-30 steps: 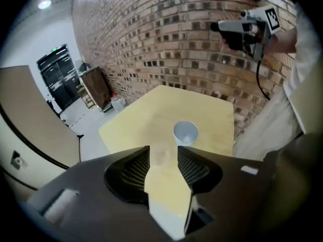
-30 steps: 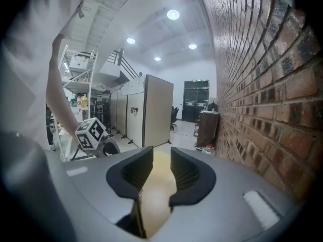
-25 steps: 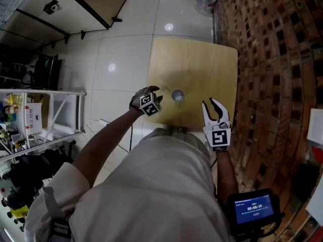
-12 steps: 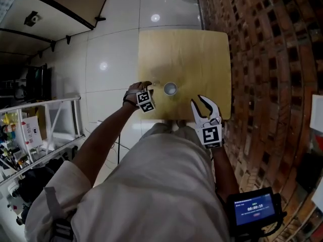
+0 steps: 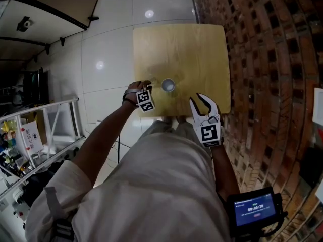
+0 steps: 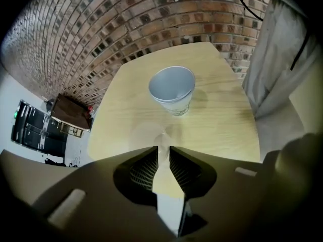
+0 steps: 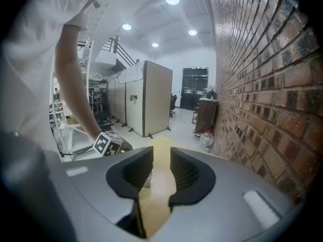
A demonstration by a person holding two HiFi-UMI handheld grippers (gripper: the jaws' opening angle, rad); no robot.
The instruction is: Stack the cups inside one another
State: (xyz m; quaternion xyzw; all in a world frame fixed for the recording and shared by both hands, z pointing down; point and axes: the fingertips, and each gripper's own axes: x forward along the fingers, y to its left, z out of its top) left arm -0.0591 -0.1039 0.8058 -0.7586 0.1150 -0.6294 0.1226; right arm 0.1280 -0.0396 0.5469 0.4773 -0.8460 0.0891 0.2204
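Observation:
A white paper cup [image 5: 168, 84] stands near the middle of the small wooden table [image 5: 202, 49]. In the left gripper view it shows as cups nested in one another [image 6: 173, 89], upright, a little beyond my jaws. My left gripper [image 5: 146, 91] points steeply down at the table's near left edge. Its jaws [image 6: 163, 149] are closing around the thin wall of a pale translucent cup [image 6: 151, 134] that stands on the table. My right gripper [image 5: 198, 101] hovers open at the near right edge with nothing in it [image 7: 161, 158].
A brick wall [image 5: 272, 59] runs close along the table's right side. White tiled floor [image 5: 106, 59] lies to the left, with a metal ladder and shelves [image 5: 45, 125] beyond. Partition panels [image 7: 146, 97] stand further back.
My left gripper has sunk to the table's near left edge and rolled. My right gripper has dropped slightly. The white cup has not moved.

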